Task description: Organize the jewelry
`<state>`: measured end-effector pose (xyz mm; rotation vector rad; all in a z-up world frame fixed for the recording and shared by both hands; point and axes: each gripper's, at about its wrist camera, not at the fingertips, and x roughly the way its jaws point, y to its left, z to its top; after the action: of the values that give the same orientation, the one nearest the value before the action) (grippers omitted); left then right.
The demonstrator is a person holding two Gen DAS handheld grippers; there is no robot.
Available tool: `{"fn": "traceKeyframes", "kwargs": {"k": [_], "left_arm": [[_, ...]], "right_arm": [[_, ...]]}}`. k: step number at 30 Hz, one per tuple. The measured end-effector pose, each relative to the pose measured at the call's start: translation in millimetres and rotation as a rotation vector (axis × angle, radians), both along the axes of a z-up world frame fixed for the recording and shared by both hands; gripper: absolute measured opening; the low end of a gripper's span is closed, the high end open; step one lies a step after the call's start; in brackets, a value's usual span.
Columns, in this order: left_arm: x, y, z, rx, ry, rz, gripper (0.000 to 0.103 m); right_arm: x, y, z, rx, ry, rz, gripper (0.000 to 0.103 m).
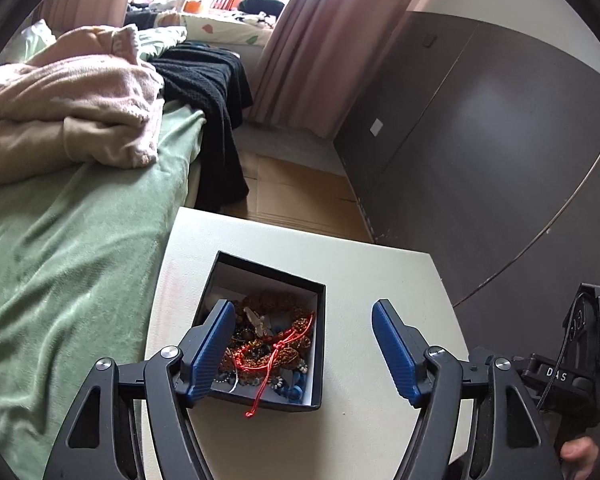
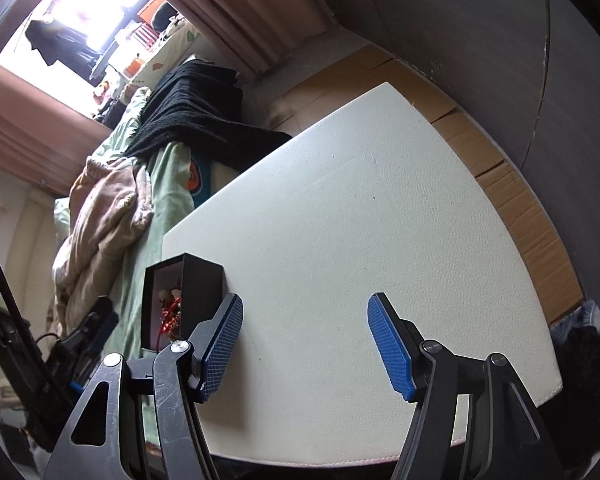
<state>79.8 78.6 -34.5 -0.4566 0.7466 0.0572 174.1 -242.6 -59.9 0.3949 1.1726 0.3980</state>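
A black open box [image 1: 320, 344] stands on the white table [image 1: 360, 272], filled with a tangle of jewelry [image 1: 272, 344]: brown beaded bracelets, blue beads and a red cord [image 1: 266, 380] hanging over its near wall. My left gripper [image 1: 304, 344] is open above the box, its left finger over the box's left wall. In the right wrist view the box [image 2: 202, 292] stands at the table's left edge. My right gripper [image 2: 304, 344] is open and empty over bare table [image 2: 360, 220], right of the box.
A bed with a green sheet [image 1: 68, 264], a beige blanket [image 1: 72, 104] and a black cloth [image 1: 212, 96] lies left of the table. Cardboard [image 1: 296, 196] covers the floor beyond. A dark wardrobe [image 1: 500, 152] stands to the right.
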Motion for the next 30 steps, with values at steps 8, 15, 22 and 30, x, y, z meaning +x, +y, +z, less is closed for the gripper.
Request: {"fn": "traceKeyframes", "kwargs": {"k": [8, 15, 22, 30], "left_arm": [[-8.4, -15.3, 3.4, 0.041, 0.022, -0.036, 0.072], [-24.3, -29.1, 7.1, 0.1, 0.03, -0.061, 0.072], [-43.4, -43.0, 11.9, 0.176, 0.012, -0.076, 0.086], [-61.0, -45.8, 20.7, 0.186, -0.019, -0.085, 0.089]], "right_arm": [[-9.5, -5.3, 13.8, -0.014, -0.054, 0.008, 0.066], [-30.0, -0.3, 35.1, -0.032, -0.155, 0.091, 0.065], [-48.6, 2.7, 47.7, -0.044, -0.229, 0.142, 0.068], [-73.0, 12.8, 54.6, -0.124, -0.28, 0.189, 0.068]]}}
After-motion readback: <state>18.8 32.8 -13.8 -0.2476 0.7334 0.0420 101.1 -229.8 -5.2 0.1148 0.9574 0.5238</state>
